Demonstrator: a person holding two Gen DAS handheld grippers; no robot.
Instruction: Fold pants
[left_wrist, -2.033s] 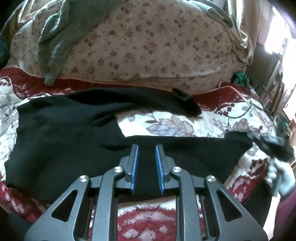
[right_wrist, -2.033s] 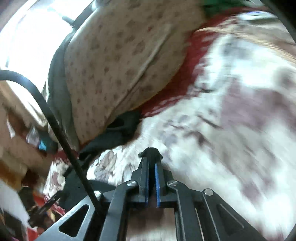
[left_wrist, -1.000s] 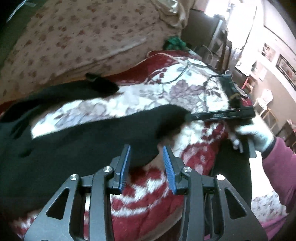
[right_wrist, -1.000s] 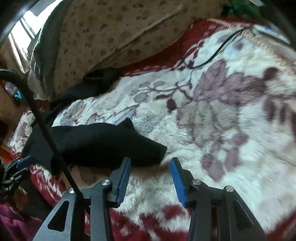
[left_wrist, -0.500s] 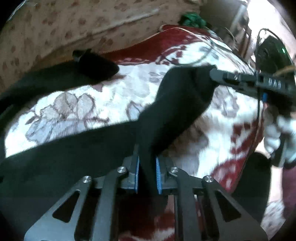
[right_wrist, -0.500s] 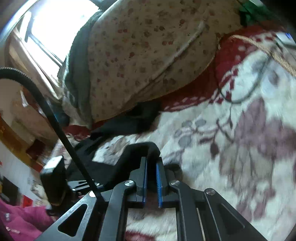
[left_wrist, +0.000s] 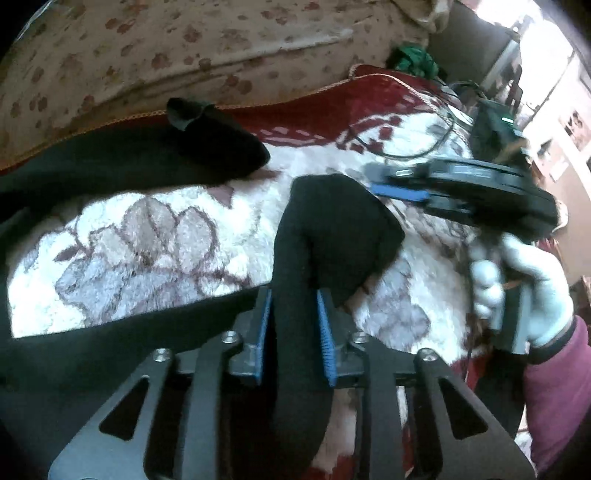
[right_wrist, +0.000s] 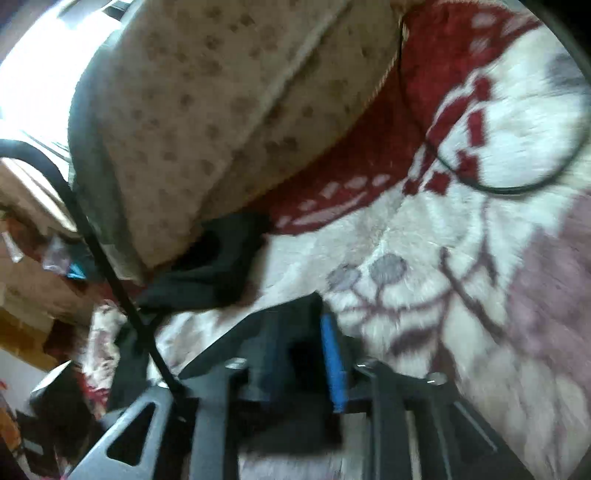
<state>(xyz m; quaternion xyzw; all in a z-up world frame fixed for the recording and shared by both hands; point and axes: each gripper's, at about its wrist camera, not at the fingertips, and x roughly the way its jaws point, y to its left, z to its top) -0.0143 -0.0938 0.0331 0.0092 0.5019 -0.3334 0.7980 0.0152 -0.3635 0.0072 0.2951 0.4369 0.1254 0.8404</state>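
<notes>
Left gripper (left_wrist: 294, 332) was clamped on a raised fold of the black pants (left_wrist: 325, 236), cloth bunched between its blue pads and rising just ahead. Right gripper (right_wrist: 301, 354) also pinched black cloth at its tips, though blurred. The other leg (left_wrist: 218, 147) lay further ahead on the blanket (left_wrist: 155, 254), near the pillow (left_wrist: 184, 55).

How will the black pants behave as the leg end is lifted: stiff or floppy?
Likely floppy: the black pants bunch and curl above the left hand-held gripper. Probably light, since a pinch holds the leg end up. The plush blanket may drag the trailing fabric.
</notes>
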